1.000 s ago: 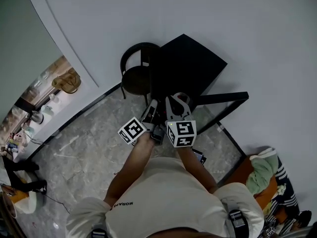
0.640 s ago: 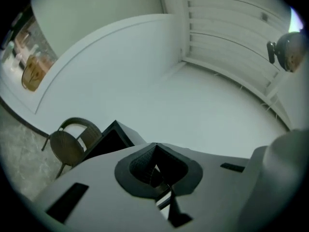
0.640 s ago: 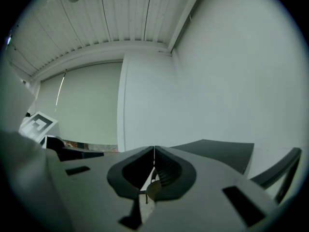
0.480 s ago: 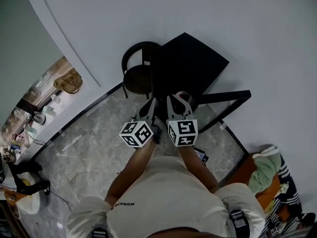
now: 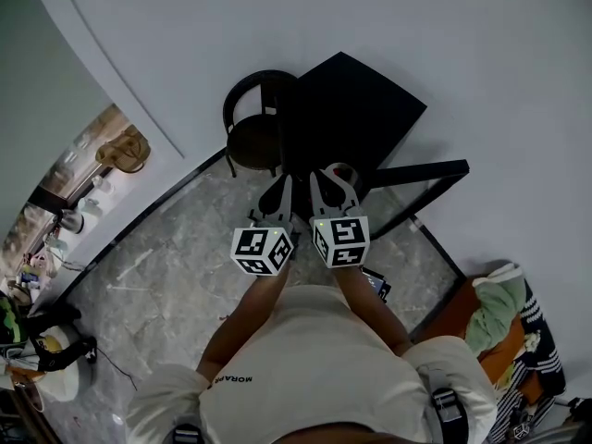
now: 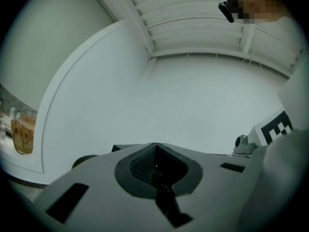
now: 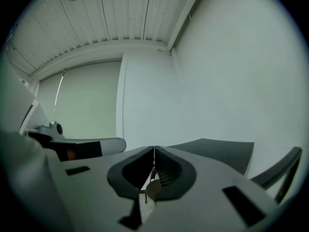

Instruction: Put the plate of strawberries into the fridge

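Observation:
No plate of strawberries and no fridge shows in any view. In the head view my left gripper [image 5: 281, 191] and right gripper [image 5: 331, 176] are held side by side in front of the person's chest, both pointing at a black table [image 5: 356, 118]. The left gripper view shows its jaws [image 6: 154, 150] pressed together with nothing between them. My right gripper [image 7: 154, 152] is likewise shut and empty in its own view. Both cameras look up at white wall and ceiling.
A round black chair [image 5: 254, 141] stands left of the table, against the white wall. A black bench frame [image 5: 421, 178] lies to the right. A shelf with jars [image 5: 120, 151] is at the left, a heap of clothes [image 5: 499, 313] at the right. The floor is grey marble [image 5: 176, 266].
The left gripper has shifted right and turned, so its marker cube now sits level beside the right one. The right gripper has barely moved.

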{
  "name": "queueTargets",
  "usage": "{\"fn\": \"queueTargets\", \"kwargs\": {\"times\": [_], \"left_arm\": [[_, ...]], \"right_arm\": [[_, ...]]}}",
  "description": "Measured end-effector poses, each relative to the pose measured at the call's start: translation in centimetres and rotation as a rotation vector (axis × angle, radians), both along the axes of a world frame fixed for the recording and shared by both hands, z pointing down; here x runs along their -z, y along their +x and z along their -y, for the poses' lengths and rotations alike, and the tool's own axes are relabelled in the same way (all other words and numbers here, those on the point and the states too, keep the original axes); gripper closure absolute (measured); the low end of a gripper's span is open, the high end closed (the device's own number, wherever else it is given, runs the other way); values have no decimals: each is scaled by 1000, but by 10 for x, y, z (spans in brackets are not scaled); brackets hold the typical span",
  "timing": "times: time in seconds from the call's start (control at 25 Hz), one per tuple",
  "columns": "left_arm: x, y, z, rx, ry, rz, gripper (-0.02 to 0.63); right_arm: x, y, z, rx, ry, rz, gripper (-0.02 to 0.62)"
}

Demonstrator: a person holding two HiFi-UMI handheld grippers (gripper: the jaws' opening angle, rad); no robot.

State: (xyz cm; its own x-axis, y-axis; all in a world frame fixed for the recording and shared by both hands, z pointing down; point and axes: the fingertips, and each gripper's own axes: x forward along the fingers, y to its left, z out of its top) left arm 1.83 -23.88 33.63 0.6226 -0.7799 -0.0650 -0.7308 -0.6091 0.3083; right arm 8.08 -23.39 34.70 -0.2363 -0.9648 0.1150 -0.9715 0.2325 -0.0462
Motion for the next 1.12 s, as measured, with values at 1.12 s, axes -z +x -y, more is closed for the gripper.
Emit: {"fn": "queueTargets", "kwargs": {"times": [1.12], "left_arm": [[-6, -3, 1, 74, 106, 235, 605]], "right_arm": [[5, -9, -2, 35, 78, 9, 583]]}}
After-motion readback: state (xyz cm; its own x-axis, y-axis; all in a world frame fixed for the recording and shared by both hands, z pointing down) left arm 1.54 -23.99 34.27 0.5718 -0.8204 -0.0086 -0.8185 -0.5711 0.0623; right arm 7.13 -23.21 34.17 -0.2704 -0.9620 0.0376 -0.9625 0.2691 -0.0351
